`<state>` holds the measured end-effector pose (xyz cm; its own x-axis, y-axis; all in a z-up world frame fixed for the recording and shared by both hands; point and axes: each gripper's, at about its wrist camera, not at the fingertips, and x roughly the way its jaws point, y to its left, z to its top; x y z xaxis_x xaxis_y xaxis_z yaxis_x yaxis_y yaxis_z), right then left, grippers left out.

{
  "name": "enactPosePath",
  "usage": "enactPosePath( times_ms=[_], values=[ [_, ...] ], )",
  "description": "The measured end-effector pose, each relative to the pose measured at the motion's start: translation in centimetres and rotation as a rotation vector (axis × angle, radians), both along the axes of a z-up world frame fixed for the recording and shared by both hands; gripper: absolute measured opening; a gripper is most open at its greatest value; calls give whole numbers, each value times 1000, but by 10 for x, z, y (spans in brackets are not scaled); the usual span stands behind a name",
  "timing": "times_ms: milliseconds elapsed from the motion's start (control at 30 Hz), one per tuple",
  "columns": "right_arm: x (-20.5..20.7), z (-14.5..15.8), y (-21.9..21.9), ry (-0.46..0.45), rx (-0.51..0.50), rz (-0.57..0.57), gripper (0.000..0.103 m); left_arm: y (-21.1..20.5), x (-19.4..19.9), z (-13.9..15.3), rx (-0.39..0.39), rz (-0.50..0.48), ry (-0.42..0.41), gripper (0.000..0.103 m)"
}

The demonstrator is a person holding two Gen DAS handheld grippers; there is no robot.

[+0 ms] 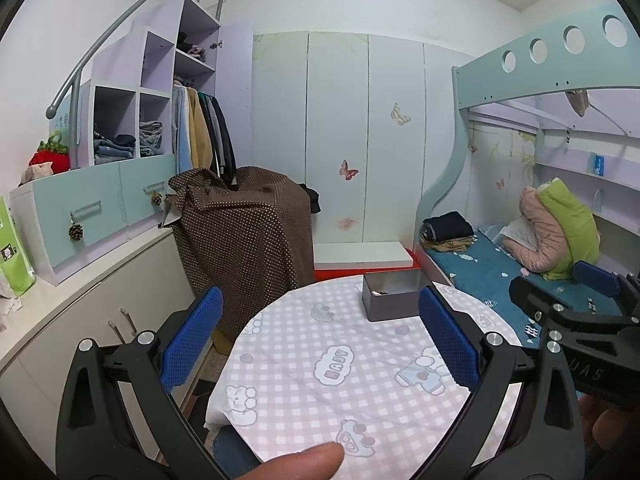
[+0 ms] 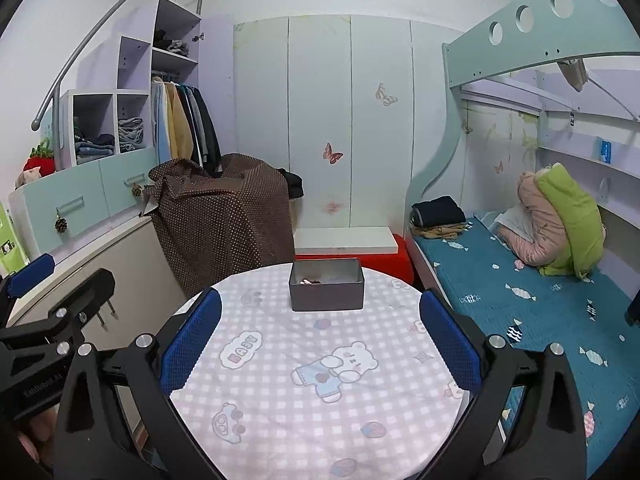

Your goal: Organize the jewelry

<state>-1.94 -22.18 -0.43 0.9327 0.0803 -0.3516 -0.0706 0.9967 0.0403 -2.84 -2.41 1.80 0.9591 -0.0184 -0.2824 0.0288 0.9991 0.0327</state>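
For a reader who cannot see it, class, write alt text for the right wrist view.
An open grey box holding a few small jewelry pieces sits at the far side of a round table with a pink checked cloth. The right hand-held gripper frames it, blue fingers wide apart and empty. The left hand-held gripper shows at the left edge.

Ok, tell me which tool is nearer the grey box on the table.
Hard to call; neither clearly. Both tools hang open, short of the grey box. The right tool faces it straight ahead; the left tool has it ahead, toward its right finger.
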Motion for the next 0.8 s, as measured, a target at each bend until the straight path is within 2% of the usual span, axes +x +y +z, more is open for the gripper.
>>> enactPosePath(
  times_ms=[533,800],
  values=[
    [1,-2,-2,8,2,-7,96,3,-1,3,-24,8,11,98],
    [3,-4,-2,18,1,-6,96,6,-1,1,-51,-18,10,98]
  ],
)
